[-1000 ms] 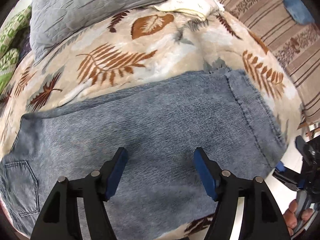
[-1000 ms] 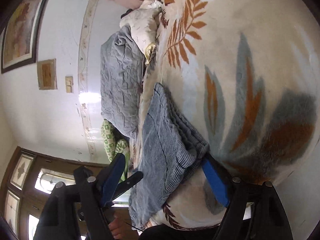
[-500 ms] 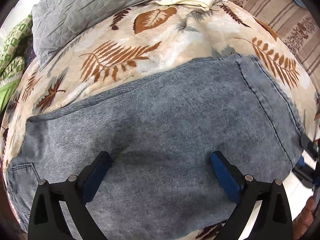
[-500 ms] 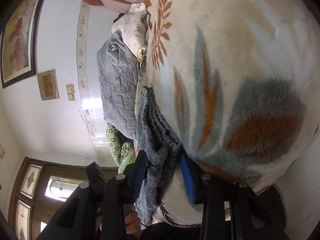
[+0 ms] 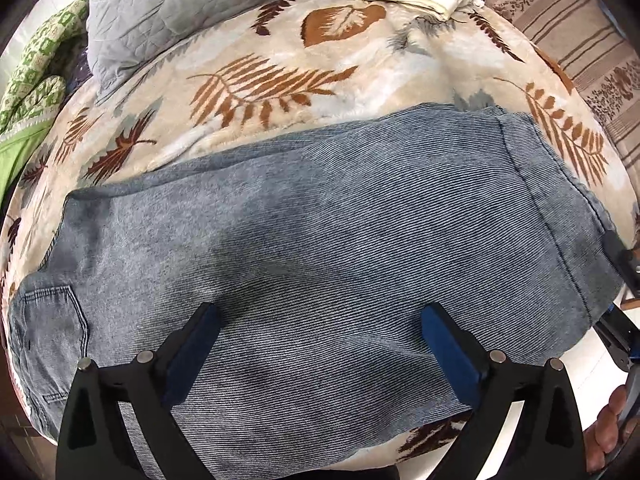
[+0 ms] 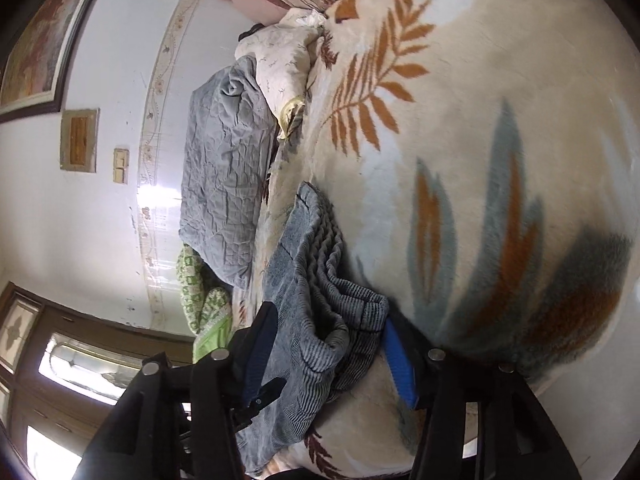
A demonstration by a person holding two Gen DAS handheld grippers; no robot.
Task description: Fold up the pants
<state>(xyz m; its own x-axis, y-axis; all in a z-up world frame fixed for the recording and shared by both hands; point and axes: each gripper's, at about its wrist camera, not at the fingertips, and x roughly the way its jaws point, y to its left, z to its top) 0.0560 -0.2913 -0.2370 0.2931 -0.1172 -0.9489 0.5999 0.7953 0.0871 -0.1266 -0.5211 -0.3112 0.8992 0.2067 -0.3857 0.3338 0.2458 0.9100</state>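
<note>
Since the earlier frame the right gripper had reopened around the hem of the jeans on the bed; left gripper hovered spread above. Better to pinch all layers before lifting

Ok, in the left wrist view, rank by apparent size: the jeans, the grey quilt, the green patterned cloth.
1. jeans, largest, though nearest the lens, which inflates them.
2. grey quilt, partly cut off at the top edge.
3. green patterned cloth, smallest, cut off at the left rim.
</note>
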